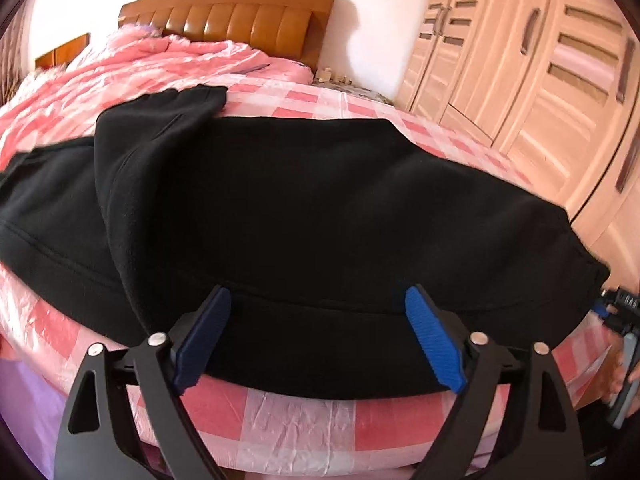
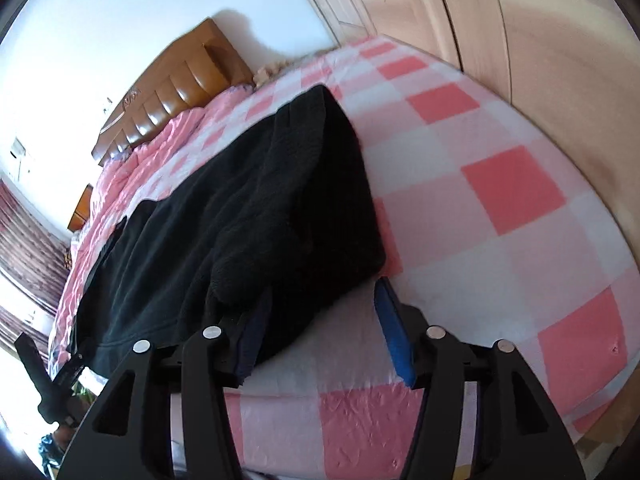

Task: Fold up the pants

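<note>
Both grippers, left (image 1: 318,336) and right (image 2: 324,328), gape wide, holding nothing. The pants (image 1: 304,200) fill mid-frame, bulkily folded. The thick fleece fold could spring open or slide on the slick bed (image 2: 500,208).

The left gripper (image 1: 318,312) points forward and down with its jaws spread wide, the two blue pads (image 1: 434,340) standing well apart and pressing on nothing. Its black finger arms fan out toward the lower corners of the left wrist view. The right gripper (image 2: 320,316) also tilts downward, with its jaws partly apart; the right-hand pad (image 2: 394,332) is bright blue, and the left-hand one lies in shadow. At the far right edge of the left wrist view, a hand (image 1: 624,372) grips the handle of the right gripper.
</note>
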Demonstrator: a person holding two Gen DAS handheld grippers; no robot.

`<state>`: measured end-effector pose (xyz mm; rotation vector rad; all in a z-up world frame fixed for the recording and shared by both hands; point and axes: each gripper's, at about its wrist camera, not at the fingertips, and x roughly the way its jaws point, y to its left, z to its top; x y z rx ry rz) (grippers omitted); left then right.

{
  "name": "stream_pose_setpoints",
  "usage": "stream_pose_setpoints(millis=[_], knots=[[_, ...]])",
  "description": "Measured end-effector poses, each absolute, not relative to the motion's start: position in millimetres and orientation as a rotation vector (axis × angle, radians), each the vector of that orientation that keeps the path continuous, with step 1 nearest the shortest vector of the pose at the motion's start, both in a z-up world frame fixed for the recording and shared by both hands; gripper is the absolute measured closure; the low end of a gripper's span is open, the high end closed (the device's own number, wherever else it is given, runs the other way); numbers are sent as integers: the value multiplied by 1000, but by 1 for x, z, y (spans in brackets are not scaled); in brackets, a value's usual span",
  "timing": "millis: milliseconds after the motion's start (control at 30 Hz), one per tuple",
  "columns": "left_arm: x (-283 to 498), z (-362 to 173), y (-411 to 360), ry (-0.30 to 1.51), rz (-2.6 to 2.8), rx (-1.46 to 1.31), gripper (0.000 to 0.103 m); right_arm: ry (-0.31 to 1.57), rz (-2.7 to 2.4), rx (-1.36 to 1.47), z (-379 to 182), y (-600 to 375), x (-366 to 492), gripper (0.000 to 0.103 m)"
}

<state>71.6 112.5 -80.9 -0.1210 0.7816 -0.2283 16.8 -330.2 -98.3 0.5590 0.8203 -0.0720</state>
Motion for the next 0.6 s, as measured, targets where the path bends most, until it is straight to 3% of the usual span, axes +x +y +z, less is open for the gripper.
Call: stream_pose_setpoints(millis=[200, 267, 333, 467, 600], knots=[[68, -85, 106, 766, -233, -75, 7, 795, 1, 619, -102, -323, 34, 50], [69, -85, 105, 767, -235, -68, 6, 771, -7, 617, -106, -321, 40, 70], [69, -85, 103, 770, -236, -59, 6, 741, -12, 653, -110, -323, 38, 80], [71, -72, 105, 793, -262, -104, 6, 617, -84, 583, -82, -324, 12, 85], [79, -62, 96, 771, -259, -53, 6, 686, -128, 580, -93, -339, 12, 85]])
